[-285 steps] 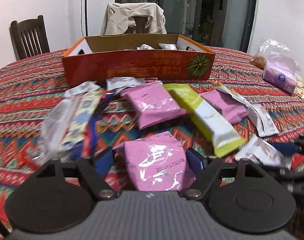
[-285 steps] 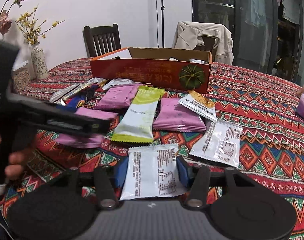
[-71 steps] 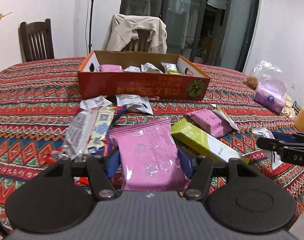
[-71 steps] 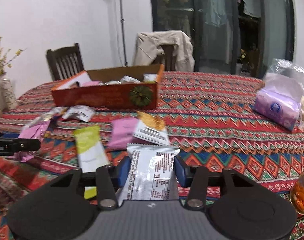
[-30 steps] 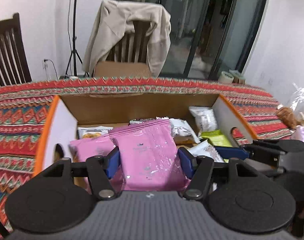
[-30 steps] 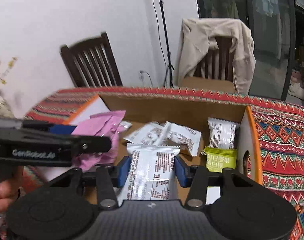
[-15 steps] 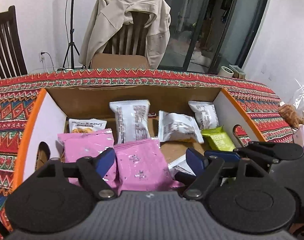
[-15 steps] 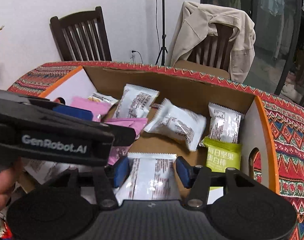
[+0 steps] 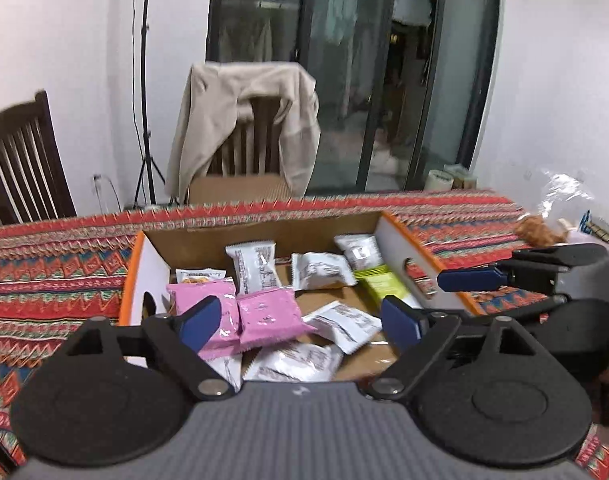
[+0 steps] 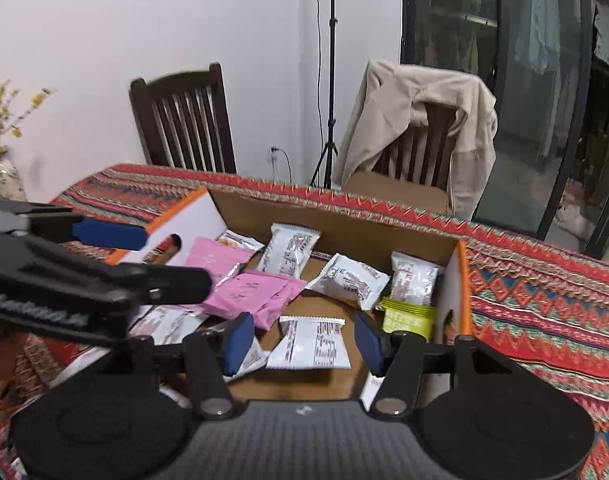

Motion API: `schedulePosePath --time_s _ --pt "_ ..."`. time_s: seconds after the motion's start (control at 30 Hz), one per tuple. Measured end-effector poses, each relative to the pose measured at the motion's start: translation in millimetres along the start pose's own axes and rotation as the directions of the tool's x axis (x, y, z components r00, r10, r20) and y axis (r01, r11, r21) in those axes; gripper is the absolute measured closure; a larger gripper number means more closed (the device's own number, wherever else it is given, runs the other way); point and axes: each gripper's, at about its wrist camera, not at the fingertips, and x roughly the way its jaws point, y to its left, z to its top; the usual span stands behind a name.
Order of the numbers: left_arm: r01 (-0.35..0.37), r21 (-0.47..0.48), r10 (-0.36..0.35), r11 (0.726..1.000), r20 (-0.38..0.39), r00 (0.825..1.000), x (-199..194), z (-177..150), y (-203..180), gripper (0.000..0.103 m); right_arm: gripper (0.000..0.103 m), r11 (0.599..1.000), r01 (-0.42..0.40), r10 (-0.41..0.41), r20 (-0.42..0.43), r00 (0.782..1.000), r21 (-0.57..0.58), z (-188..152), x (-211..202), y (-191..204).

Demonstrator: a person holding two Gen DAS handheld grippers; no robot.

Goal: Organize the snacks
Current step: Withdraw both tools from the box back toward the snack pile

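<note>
Both grippers, left [image 9: 300, 322] and right [image 10: 304, 338], are opening, seemingly empty, above the snack box [image 9: 400, 242].

Patterned tablecloth [image 9: 56, 264] under snack box [image 9: 400, 240]

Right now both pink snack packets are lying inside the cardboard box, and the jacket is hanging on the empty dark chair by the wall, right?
Not quite. The pink snack packets do lie inside the cardboard box, but the jacket hangs on the other chair, by the glass door. The dark chair by the wall is bare, as the right wrist view shows.
</note>
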Motion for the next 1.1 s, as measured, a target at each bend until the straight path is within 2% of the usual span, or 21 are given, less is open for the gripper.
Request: schedulePosePath --time_s 0.1,0.23,0.37,0.53,0.6,0.67,0.8,0.9,0.97,1.1 --pt "0.009 0.008 -0.009 1.000 0.034 0.999 -34.9 -13.5 -8.5 0.010 0.041 1.000 0.004 -0.004 0.031 1.000 0.000 -9.0 -31.5 -0.4" --pt "0.002 0.036 -0.005 0.999 0.093 0.996 -78.2 -38.9 -20.1 0.004 0.040 1.000 0.014 -0.013 0.062 0.998 -0.008 -27.9 -68.7 2.0" --pt "-0.017 0.032 0.012 0.999 0.146 0.989 -114.2 -70.6 -31.6 0.004 0.035 1.000 0.000 0.001 0.093 0.996 -0.011 -56.8 -99.9 5.1" --pt "-0.039 -0.011 0.041 0.999 0.193 0.980 -154.1 -111.3 -39.6 0.002 0.031 1.000 -0.008 0.010 0.108 0.994 -0.010 -99.5 -134.1 14.7" --pt "-0.051 -0.033 0.057 0.998 0.201 0.978 -166.6 -126.8 -40.3 0.001 0.026 1.000 -0.022 0.022 0.116 0.993 0.005 -119.1 -147.3 18.4" --pt "-0.082 -0.049 0.090 0.995 0.195 0.977 -175.1 -142.2 -39.3 0.000 0.025 1.000 -0.025 0.022 0.120 0.993 0.019 -137.6 -156.5 23.2" --pt "-0.136 -0.076 0.145 0.988 0.133 0.981 -175.8 -172.3 -34.7 0.000 0.023 1.000 0.013 -0.013 0.127 0.992 -0.002 -172.6 -171.7 37.8" --pt "-0.154 -0.108 0.162 0.982 0.064 0.985 -170.1 -194.3 -28.5 0.000 0.018 0.999 0.055 -0.054 0.133 0.990 0.002 -198.6 -179.4 47.4" --pt "-0.161 -0.125 0.165 0.979 0.023 0.986 -165.7 -205.8 -25.4 0.000 0.016 0.998 0.053 -0.055 0.124 0.991 0.019 -213.8 -180.5 51.4" --pt "-0.176 -0.130 0.176 0.976 -0.011 0.984 -162.4 -217.5 -21.3 0.000 0.016 0.997 0.055 -0.058 0.072 0.996 0.046 -236.4 -171.9 53.9"
